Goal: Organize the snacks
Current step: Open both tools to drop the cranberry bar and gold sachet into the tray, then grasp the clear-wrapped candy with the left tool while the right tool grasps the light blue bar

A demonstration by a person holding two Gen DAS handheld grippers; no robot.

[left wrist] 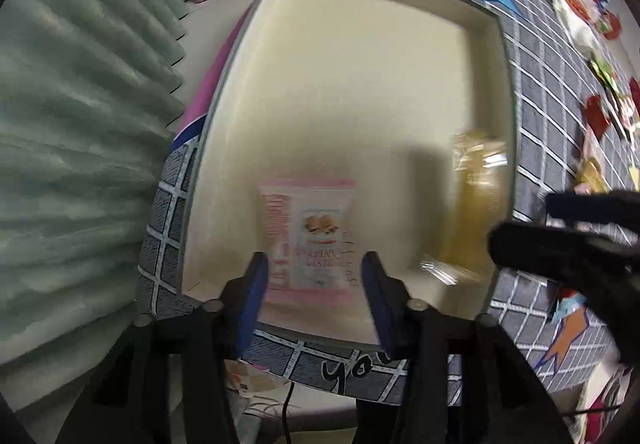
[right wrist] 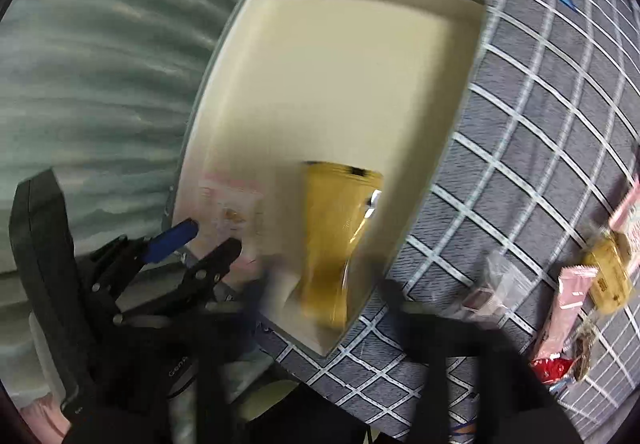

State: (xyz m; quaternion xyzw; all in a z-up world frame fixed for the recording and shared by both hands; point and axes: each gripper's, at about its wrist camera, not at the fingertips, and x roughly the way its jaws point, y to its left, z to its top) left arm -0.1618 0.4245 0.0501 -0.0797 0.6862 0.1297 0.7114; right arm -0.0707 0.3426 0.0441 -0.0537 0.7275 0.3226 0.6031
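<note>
A shallow cream cardboard tray (left wrist: pixel 360 83) sits on a grey cloth with a white grid (right wrist: pixel 540 123), which covers the counter. Inside the tray lie a pink and white snack packet (left wrist: pixel 308 240) near its close edge and a golden foil snack pouch (right wrist: pixel 340 236) against its right wall. The left tool (left wrist: pixel 314 276) hovers over the pink packet with its fingers apart. The right tool (right wrist: pixel 324 284) is smeared by blur, seemingly apart above the pouch. More loose snack packets (right wrist: pixel 592 284) lie on the cloth, well apart from the tray.
</note>
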